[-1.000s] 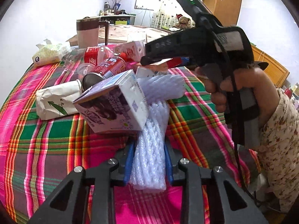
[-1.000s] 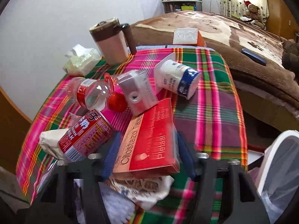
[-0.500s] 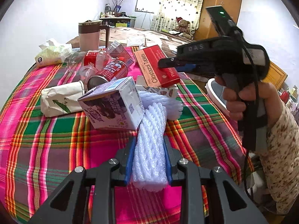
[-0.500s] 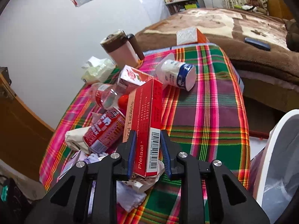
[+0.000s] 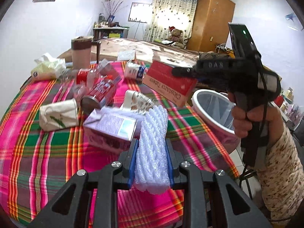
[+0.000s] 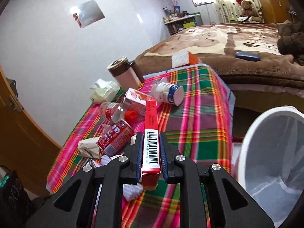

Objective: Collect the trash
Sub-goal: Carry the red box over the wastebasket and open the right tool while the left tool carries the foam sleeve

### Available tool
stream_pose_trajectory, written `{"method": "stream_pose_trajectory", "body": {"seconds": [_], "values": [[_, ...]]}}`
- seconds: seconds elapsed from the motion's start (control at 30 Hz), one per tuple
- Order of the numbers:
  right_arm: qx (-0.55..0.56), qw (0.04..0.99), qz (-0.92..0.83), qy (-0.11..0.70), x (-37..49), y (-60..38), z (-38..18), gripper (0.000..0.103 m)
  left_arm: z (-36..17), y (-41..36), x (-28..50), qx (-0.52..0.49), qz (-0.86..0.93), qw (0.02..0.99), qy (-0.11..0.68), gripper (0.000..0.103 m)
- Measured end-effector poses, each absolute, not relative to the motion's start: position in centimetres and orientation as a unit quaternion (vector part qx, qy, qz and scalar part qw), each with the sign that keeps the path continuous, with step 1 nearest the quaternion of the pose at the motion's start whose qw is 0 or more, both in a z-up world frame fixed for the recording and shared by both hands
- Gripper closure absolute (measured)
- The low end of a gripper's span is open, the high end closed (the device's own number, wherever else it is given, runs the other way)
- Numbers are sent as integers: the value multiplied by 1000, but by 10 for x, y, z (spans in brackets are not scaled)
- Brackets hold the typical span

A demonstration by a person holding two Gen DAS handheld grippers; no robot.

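Note:
My left gripper (image 5: 151, 150) is shut on a white foam net sleeve (image 5: 153, 138), held above the plaid table (image 5: 47, 148). My right gripper (image 6: 151, 148) is shut on a red tablet box (image 6: 151, 133), held edge-up in the air; the same box (image 5: 171, 82) shows in the left wrist view beside the rim of the white and pink bin (image 5: 214, 112). The bin (image 6: 269, 152) stands off the table's right side with a clear liner inside. Trash lies on the table: a red milk can (image 5: 100, 93), a purple carton (image 5: 112, 127), a crumpled paper bag (image 5: 58, 115) and a yogurt cup (image 6: 169, 93).
A brown-lidded mug (image 5: 81, 53) and a tissue pack (image 5: 47, 68) stand at the table's far edge. A clear bottle with a red cap (image 6: 117, 112) and a pink carton (image 6: 135, 99) lie in the pile. A bed with a brown blanket (image 6: 237, 43) lies beyond.
My right gripper lifted the red box off the pile and carried it right, beside the bin rim. My left gripper pulled the foam sleeve up and back, and the purple carton tipped flat.

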State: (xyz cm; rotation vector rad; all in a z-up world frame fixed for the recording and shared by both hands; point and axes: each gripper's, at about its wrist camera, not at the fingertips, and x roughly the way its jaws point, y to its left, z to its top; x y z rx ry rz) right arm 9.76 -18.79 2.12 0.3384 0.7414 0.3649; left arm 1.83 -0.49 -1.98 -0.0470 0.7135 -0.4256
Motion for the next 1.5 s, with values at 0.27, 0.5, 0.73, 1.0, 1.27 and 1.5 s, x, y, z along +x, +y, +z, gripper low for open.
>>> {"method": "stream_pose_trajectory", "body": {"seconds": [0.27,0.5,0.73,1.0,1.27,1.5], "values": [[174,916,136,336,76,-225,32,86,-7,-27,32,-13,-222,916,333,76],[176,928,75,320,56,-271,36,86,-3,-66,55,-4,-258,907,332,76],[181,929,10,324,49,-307,29,86,1,-119,81,-1,-301,893,333,76],[163,923,-50,345,52,-329,11,86,-7,-179,99,29,-336,875,346,76],[151,915,-87,363,52,-357,-4,86,-14,-221,108,55,-345,867,356,75],[159,906,-98,380,54,-369,-16,84,-20,-230,114,54,-353,858,369,59]]}}
